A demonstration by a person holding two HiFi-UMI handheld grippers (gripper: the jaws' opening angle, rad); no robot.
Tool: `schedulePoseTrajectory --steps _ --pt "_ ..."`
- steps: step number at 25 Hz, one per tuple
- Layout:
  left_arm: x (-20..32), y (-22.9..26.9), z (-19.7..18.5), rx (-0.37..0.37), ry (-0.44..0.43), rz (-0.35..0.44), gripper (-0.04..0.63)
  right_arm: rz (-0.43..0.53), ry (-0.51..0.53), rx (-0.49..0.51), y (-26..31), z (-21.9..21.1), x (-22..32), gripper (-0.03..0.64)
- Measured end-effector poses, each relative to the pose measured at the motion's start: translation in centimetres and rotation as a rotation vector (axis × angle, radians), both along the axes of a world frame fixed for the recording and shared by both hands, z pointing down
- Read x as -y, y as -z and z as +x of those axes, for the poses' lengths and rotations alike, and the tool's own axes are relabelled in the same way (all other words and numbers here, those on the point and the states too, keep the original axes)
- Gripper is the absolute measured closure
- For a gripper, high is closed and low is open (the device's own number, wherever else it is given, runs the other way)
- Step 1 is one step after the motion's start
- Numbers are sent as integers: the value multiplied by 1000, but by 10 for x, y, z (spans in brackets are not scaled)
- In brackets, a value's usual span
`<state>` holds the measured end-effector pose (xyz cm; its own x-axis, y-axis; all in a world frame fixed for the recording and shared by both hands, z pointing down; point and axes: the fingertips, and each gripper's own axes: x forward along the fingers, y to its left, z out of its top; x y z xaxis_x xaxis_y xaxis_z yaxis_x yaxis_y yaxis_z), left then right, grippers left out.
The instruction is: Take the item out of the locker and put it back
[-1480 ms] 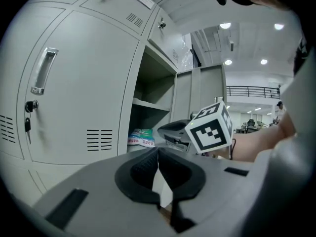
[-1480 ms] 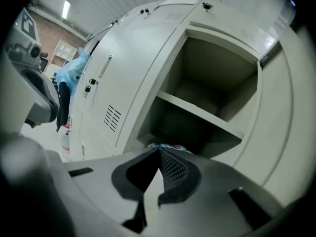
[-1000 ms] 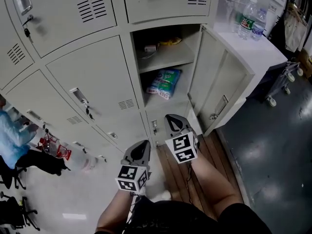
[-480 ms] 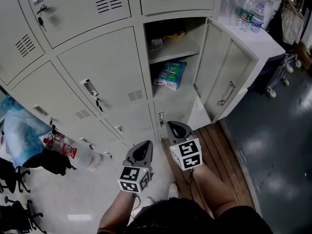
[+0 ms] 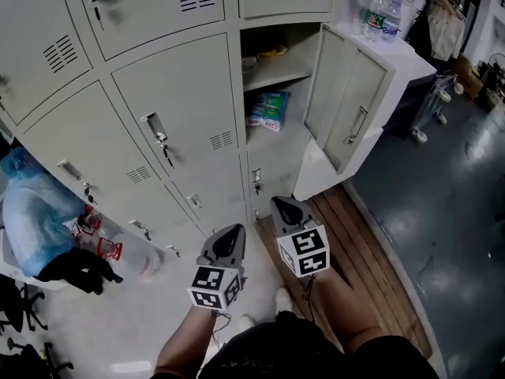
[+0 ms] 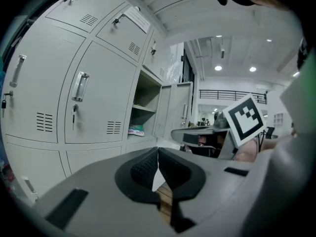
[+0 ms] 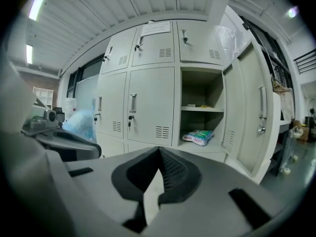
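The open locker compartment (image 5: pixel 276 93) holds a green and blue packet (image 5: pixel 268 109) on its floor and a yellow item (image 5: pixel 272 52) on the shelf above. The packet (image 7: pixel 199 137) also shows in the right gripper view, and small in the left gripper view (image 6: pixel 136 130). The locker door (image 5: pixel 347 105) hangs open to the right. My left gripper (image 5: pixel 234 231) and right gripper (image 5: pixel 280 204) are held side by side, well short of the locker and lower in the head view. Both are shut with nothing between the pads (image 6: pixel 158 152) (image 7: pixel 159 152).
Closed locker doors (image 5: pixel 173 109) fill the left. A blue plastic bag (image 5: pixel 31 212) and a clear bottle (image 5: pixel 138 255) sit at lower left. Water bottles (image 5: pixel 379 18) stand on a white cabinet at right. Wooden planking (image 5: pixel 363 251) lies under my feet.
The lockers have slid up and away in the head view as I move back and to the side. Both grippers stay shut and empty, side by side.
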<state>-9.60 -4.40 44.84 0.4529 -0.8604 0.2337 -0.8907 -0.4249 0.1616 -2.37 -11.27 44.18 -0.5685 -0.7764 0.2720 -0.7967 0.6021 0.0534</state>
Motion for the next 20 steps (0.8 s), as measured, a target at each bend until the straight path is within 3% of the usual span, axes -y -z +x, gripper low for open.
schedulePoseTrajectory --steps 11,20 --pt "-49 7 -5 8 -80 18 591 19 -74 12 10 -3 -62 617" --pt "-64 13 -12 0 -96 38 591 39 -82 2 17 -10 -80 617"
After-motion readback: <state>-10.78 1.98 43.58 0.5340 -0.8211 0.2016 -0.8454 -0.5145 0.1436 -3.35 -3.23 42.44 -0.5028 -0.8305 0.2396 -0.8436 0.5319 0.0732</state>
